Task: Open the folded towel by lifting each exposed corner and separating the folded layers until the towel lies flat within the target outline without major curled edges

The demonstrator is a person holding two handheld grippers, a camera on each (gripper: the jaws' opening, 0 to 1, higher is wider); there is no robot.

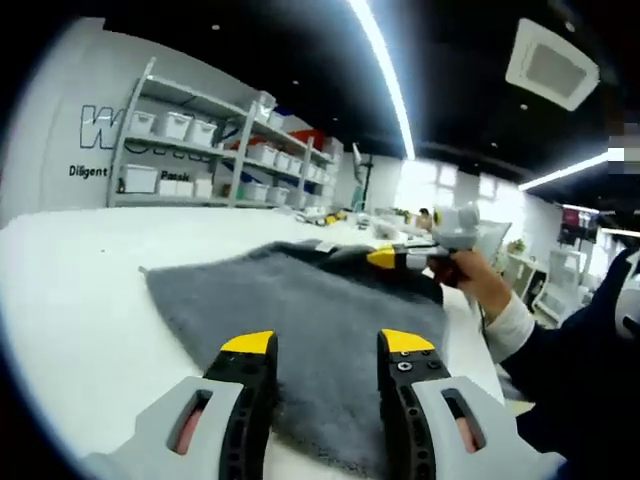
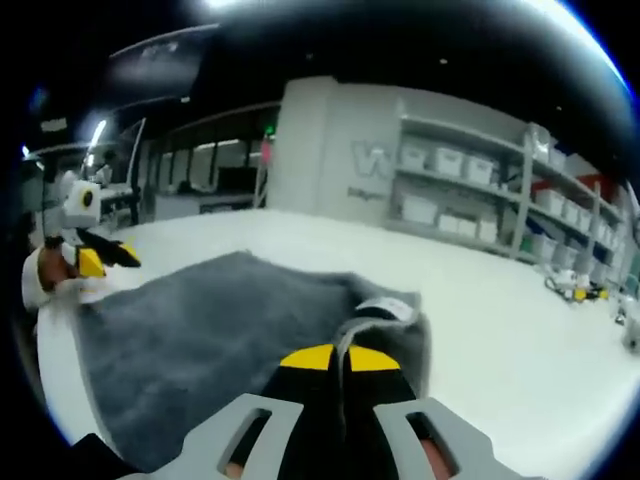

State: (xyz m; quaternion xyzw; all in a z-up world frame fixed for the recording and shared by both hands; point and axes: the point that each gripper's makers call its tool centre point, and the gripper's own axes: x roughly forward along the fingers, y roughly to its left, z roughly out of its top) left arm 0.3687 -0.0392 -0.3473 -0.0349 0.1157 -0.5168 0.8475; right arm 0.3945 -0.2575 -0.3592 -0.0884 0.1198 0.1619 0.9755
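1. Towel point(image 1: 300, 320): grey, spread on the white table point(image 1: 70, 300), far corner folded over.
2. My right gripper point(image 2: 338, 357): jaws pinched together on that corner's edge, white label point(image 2: 392, 307) just beyond.
3. My left gripper point(image 1: 325, 342): jaws apart, hovering over the near edge, holding nothing.
4. Step, I judge: unfolding the last layer; next, draw the corner outward. The target outline is probably hidden; I cannot make it out.
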